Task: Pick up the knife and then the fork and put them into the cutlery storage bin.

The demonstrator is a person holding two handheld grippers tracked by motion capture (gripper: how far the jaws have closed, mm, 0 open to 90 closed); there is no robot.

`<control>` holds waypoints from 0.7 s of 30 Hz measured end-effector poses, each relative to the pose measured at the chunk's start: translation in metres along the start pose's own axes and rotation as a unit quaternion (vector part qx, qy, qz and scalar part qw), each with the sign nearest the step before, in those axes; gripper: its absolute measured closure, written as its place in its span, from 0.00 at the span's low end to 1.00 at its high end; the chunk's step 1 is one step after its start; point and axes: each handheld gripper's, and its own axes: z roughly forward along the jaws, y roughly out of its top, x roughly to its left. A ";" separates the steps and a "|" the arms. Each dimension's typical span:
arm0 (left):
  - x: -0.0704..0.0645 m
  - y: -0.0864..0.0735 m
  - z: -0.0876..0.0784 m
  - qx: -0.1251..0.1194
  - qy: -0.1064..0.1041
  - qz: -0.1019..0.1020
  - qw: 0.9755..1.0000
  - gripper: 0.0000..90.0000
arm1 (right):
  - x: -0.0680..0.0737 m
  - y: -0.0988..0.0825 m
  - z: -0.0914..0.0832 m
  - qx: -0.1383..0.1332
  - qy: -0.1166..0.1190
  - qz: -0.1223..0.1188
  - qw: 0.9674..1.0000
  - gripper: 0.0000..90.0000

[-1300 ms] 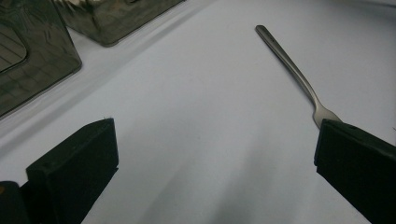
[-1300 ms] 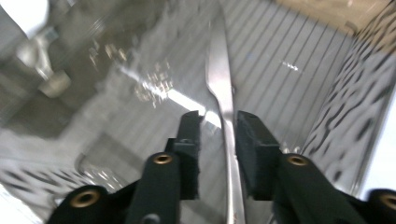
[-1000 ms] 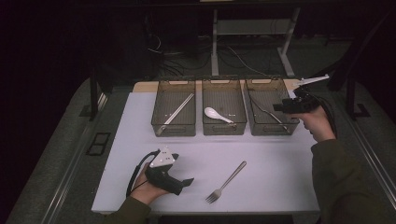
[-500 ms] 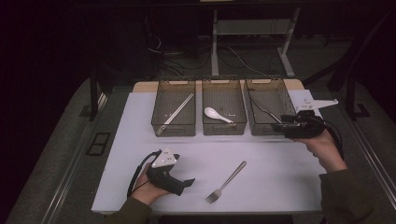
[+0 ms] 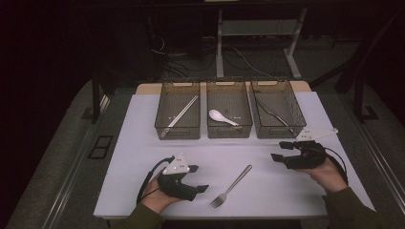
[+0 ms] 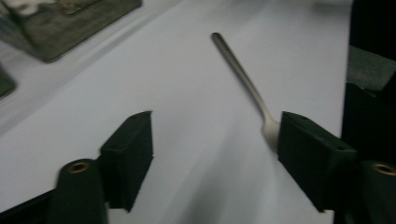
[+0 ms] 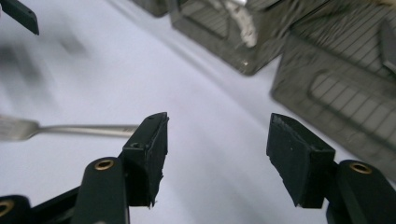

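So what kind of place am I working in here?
Probably a lab or test workspace: a white-topped table with three wire-mesh sorting bins, cables on the grey floor, dark surroundings.

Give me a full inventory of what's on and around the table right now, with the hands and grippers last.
table: one, white top, centre
bins: three, smoky clear, in a row at the far edge
chopsticks: one pair, pale, in the left bin
spoon: one, white, in the middle bin
utensil: one, thin metal, in the right bin, kind unclear
fork: one, silver, on the table near the front, between the grippers
left gripper: black, open, jaws just closing, nothing between them
right gripper: black, open, empty
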 end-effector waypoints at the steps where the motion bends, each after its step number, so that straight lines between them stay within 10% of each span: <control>1: -0.002 0.001 0.001 -0.001 -0.006 0.002 1.000 0.38 | 0.003 -0.003 0.000 0.001 0.003 0.000 1.000 0.43; 13: -0.037 0.014 0.025 0.030 -0.099 0.044 0.994 0.92 | 0.012 -0.016 0.003 0.014 0.013 0.004 1.000 0.43; 21: -0.052 0.011 0.044 0.071 -0.116 0.076 0.988 0.99 | 0.011 -0.017 0.004 0.016 0.012 0.009 1.000 0.43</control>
